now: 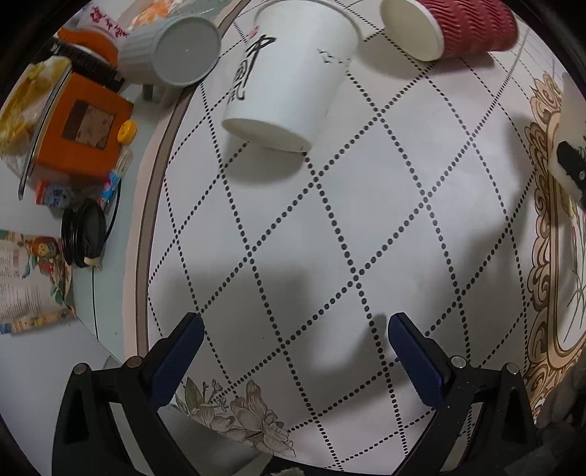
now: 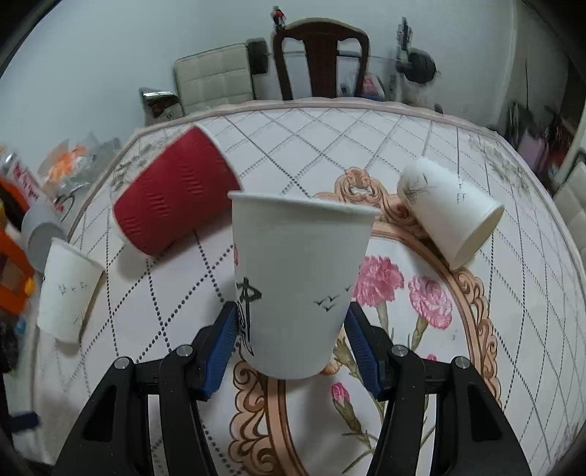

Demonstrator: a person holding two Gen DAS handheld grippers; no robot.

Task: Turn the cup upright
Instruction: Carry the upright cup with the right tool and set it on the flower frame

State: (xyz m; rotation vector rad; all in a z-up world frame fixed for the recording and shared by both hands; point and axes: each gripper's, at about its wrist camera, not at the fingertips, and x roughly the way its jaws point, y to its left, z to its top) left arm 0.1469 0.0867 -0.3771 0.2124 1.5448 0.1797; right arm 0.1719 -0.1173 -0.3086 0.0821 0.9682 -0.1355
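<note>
My right gripper (image 2: 291, 329) is shut on a white paper cup (image 2: 298, 278) with black calligraphy and small birds, held upright with its mouth up, just above the flowered tablecloth (image 2: 421, 366). A second white cup with the same print (image 1: 289, 80) lies on its side ahead of my left gripper (image 1: 295, 329), which is open and empty over the dotted cloth; it also shows in the right wrist view (image 2: 67, 291). A red ribbed cup (image 2: 175, 197) lies on its side, also in the left wrist view (image 1: 457, 27). Another white cup (image 2: 452, 216) lies tipped at the right.
A grey ribbed cup (image 1: 172, 51) lies on its side at the table's left edge. An orange box (image 1: 80, 126), snack packets and a black cable coil (image 1: 82, 238) sit on the side surface. A chair (image 2: 320, 58) stands behind the table.
</note>
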